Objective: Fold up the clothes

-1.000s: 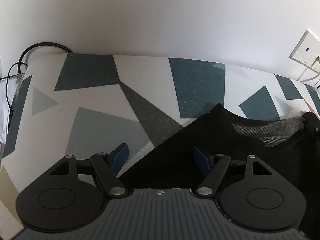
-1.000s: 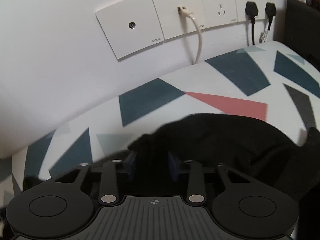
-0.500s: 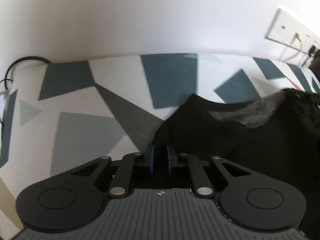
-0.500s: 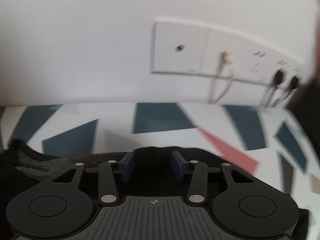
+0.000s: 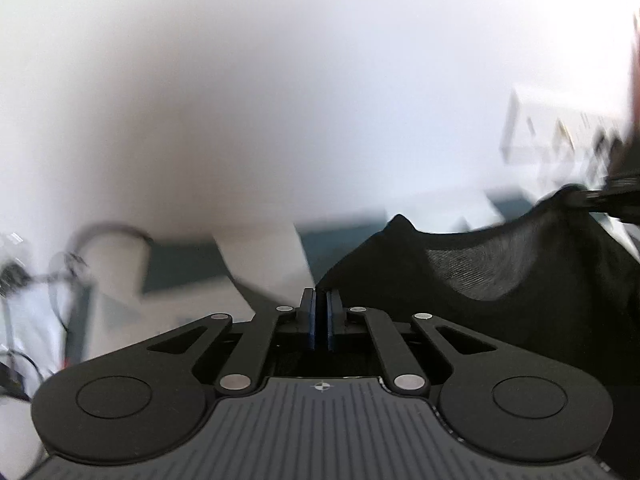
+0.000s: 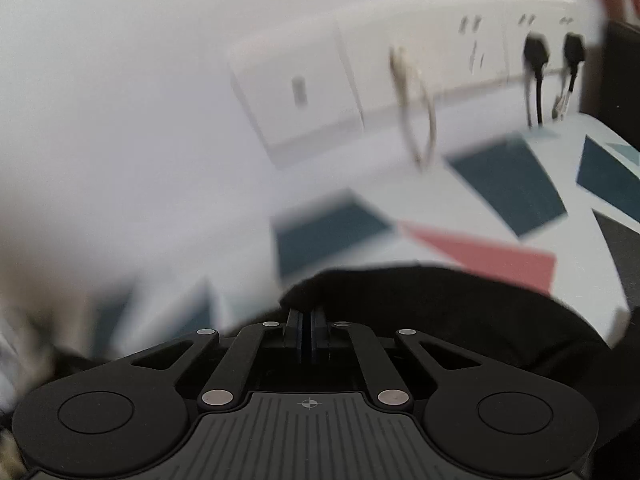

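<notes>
the white wall (image 5: 280, 100) fills the upper part of both your views, smooth and blurred. below it the table cover (image 6: 500, 184) shows flat teal, grey and coral angular patches on white. the black garment (image 5: 500, 300) hangs in a sagging, fine-knit sheet from 3 o'clock of your left view; in the right view it bunches just ahead of the fingers, at 6 o'clock. square socket plates (image 6: 304, 92) sit at 12 o'clock there. your left gripper (image 5: 321, 312) pinches the cloth's edge, blue pads nearly touching. your right gripper (image 6: 307, 330) has just closed tight on a fold.
</notes>
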{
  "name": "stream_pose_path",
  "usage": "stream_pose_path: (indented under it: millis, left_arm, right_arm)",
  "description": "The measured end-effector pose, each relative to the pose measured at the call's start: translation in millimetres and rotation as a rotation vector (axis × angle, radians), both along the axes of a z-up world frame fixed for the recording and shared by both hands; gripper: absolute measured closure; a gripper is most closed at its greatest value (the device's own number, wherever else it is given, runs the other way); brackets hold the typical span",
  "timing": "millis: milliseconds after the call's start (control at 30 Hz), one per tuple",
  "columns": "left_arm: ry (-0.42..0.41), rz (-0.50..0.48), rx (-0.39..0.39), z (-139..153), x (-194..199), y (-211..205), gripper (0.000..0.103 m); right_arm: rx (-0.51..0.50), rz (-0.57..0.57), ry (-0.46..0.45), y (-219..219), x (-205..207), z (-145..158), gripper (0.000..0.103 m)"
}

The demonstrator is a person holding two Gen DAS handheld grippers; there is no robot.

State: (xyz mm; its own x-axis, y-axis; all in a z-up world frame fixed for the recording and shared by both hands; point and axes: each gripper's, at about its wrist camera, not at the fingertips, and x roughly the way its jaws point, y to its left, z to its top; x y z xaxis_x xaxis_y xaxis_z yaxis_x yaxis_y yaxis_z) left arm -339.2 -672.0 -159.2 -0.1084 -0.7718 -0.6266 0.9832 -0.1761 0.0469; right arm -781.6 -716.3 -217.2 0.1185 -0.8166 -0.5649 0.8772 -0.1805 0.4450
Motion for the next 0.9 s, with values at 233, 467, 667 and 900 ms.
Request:
stream_pose_path:
  millis: [233, 467, 667, 900]
  left_arm:
    - [-0.086, 0.000, 0.110, -28, -4, -20, 0.087]
    - [-0.115, 0.063, 0.194, -61, 8, -26, 0.061]
    - [-0.134, 0.090, 0.216, -63, 18, -28, 0.061]
    - [-0.220, 0.070, 0.202, -65, 15, -25, 0.097]
  right_arm:
    - [0.044, -0.049, 0.025, 21, -3, -5, 0.096]
    - [0.133, -0.112, 0.026, 30, -22, -25, 0.075]
    - [0.142, -0.170, 0.042, 21, -36, -28, 0.074]
    - [0.217, 0.038, 0.133, -19, -5, -38, 0.074]
